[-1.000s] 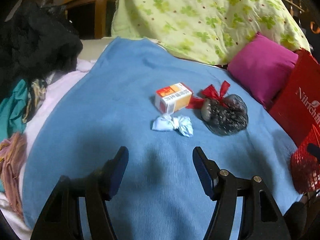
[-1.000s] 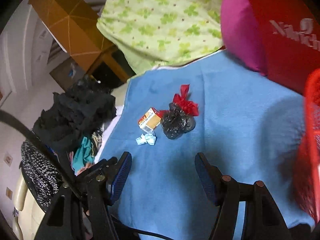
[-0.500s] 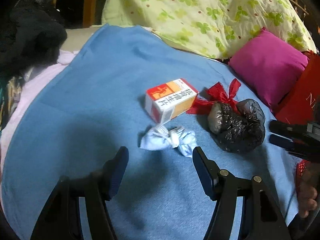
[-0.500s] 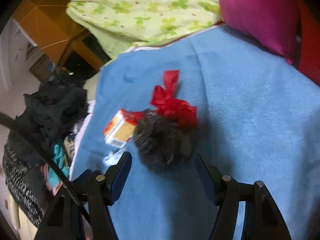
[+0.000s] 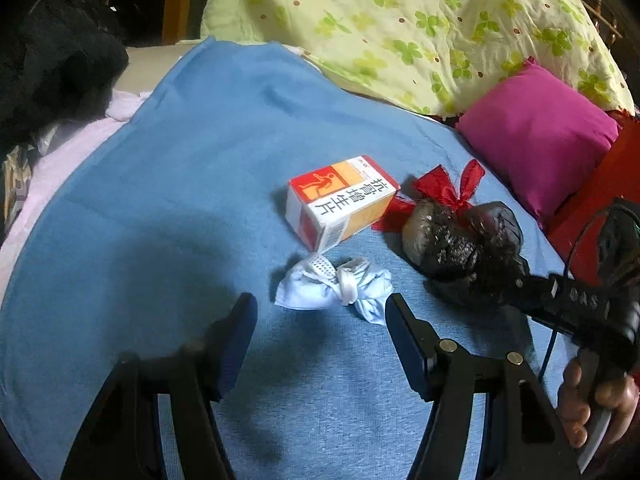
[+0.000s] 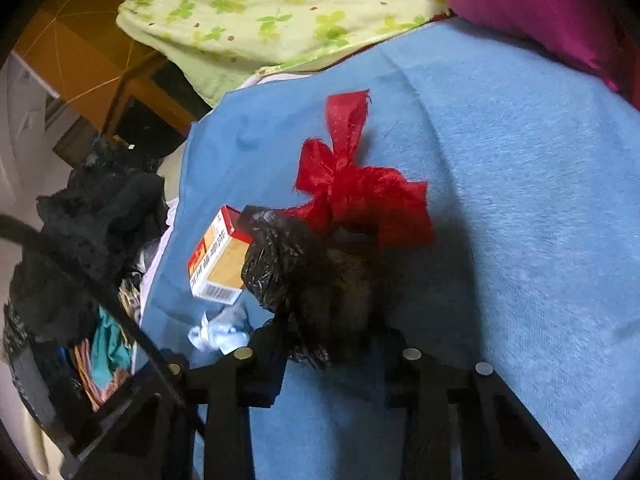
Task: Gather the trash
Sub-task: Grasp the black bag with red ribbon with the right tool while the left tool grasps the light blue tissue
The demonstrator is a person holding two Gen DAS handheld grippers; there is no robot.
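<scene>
While my left gripper hung over the blue blanket with its jaws standing well apart and nothing between them, its camera took in the trash lying ahead. A knotted pale blue face mask lay just beyond the fingertips, its right end near my right-hand finger. Beyond it sat an orange, red and white medicine box on its side, and just to the right of that a black plastic bag tied with a red ribbon. My right gripper reached in from the right edge with its tips at the bag's near end, my right hand gripping its handle. A magenta cushion and a clover-print quilt lay further back.

Through the right wrist camera, the bag filled the space between my right gripper's fingers, whose jaws had just been closing and pressed on its crumpled sides. The ribbon stuck up behind it. To the left, the box touched the bag, and the mask lay on the blanket beside my left-hand finger. A heap of dark clothes lay off the blanket's left edge.
</scene>
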